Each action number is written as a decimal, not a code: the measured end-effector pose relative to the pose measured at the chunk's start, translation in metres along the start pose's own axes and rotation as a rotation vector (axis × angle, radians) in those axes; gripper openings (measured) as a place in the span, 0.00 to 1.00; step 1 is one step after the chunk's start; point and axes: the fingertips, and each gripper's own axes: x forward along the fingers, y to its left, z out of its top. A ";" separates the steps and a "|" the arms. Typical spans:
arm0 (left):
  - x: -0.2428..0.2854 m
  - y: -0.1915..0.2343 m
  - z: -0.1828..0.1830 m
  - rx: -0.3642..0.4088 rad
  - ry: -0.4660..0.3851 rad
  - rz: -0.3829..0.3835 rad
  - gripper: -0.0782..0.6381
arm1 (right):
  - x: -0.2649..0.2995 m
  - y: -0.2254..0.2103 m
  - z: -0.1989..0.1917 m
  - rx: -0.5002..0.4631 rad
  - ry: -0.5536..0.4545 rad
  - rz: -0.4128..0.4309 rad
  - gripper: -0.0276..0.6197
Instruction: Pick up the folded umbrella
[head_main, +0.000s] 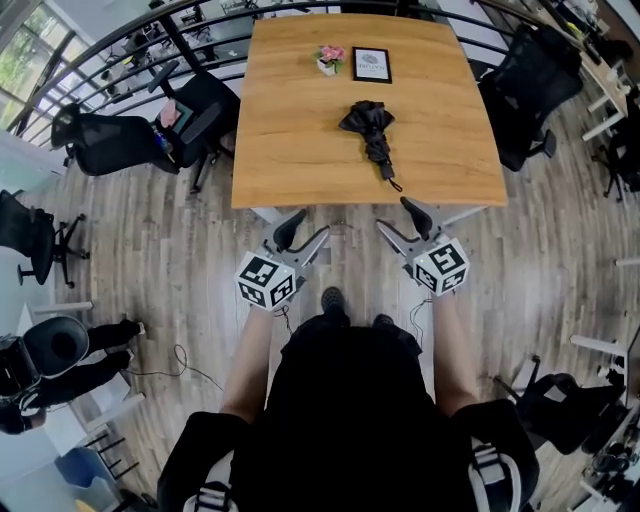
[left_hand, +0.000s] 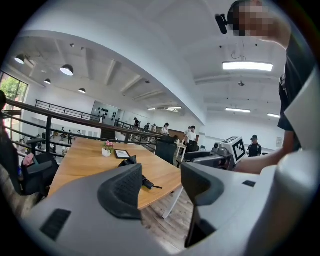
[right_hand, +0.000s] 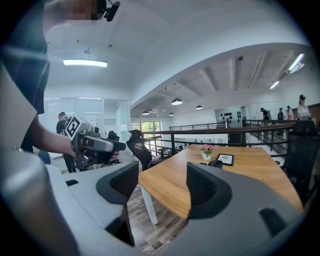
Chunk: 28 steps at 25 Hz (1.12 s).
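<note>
The wooden table (head_main: 300, 120) fills the upper middle of the head view, standing on a plank floor (head_main: 180, 270). One black office chair (head_main: 205, 115) stands at its left side and another (head_main: 535, 90) at its right.

The person stands at the table's near edge with a gripper in each hand, both held over the floor just short of that edge. The left gripper (head_main: 305, 230) has its jaws spread apart with nothing between the pads (its own view shows only table and floor in the gap). The right gripper (head_main: 393, 215) is likewise wide open and empty, and it points toward the table.

The folded umbrella (head_main: 368, 122), black, lies flat on the tabletop a little right of centre. Its bunched canopy points to the far side and its slim handle end toward the near edge, and it is well apart from both grippers.

Beyond it, near the far edge, a framed picture (head_main: 371, 64) lies just beside a small pot of pink flowers (head_main: 330, 58).
</note>
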 end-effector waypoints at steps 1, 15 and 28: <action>-0.001 0.003 0.001 0.002 0.002 -0.006 0.48 | 0.003 0.000 0.000 0.004 -0.002 -0.009 0.50; 0.017 0.028 -0.003 -0.010 0.024 -0.030 0.48 | 0.013 -0.017 -0.014 0.027 0.026 -0.054 0.50; 0.084 0.044 0.005 -0.011 0.053 -0.014 0.48 | 0.036 -0.086 -0.014 0.039 0.036 -0.022 0.50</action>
